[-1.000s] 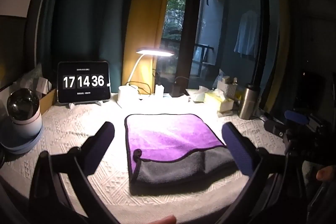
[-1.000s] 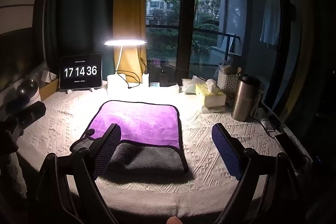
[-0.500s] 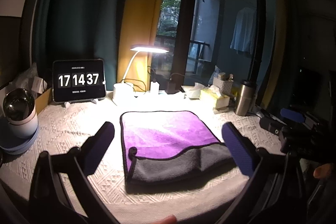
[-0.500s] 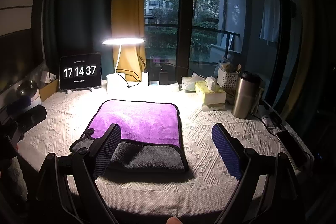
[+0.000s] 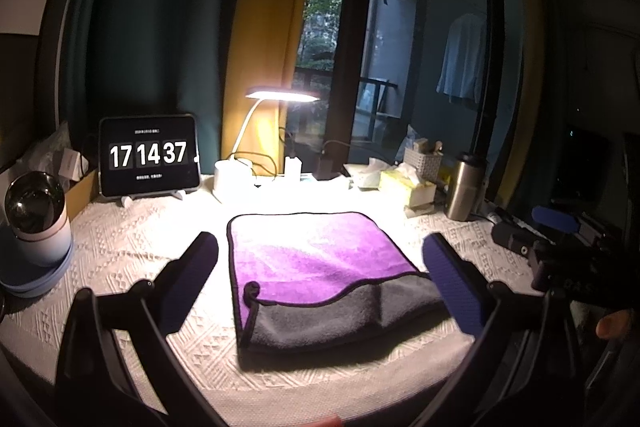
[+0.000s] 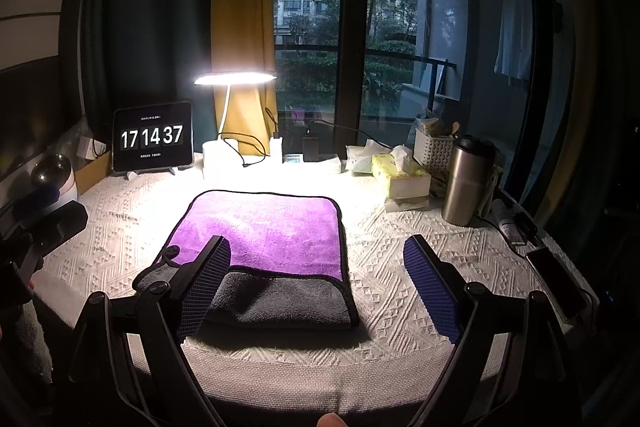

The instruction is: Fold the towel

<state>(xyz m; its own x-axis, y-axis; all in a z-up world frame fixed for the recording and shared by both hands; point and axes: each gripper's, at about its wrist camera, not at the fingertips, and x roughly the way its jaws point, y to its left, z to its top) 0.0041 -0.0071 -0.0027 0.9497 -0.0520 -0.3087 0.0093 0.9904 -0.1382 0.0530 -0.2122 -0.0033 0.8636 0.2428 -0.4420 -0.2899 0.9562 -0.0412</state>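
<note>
Lit desk lamp, dark curtains, window, textured tablecloth.

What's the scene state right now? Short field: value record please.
towel: purple towel lying flat on the white tablecloth, near edge showing its grey side
left gripper: open, holding nothing, above the table
right gripper: open, holding nothing, above the table
contact: neither gripper grips the towel
lighting: desk lamp lit behind the towel
clock: tablet reads 17 14 37
right side of table: steel tumbler, tissue box
</note>
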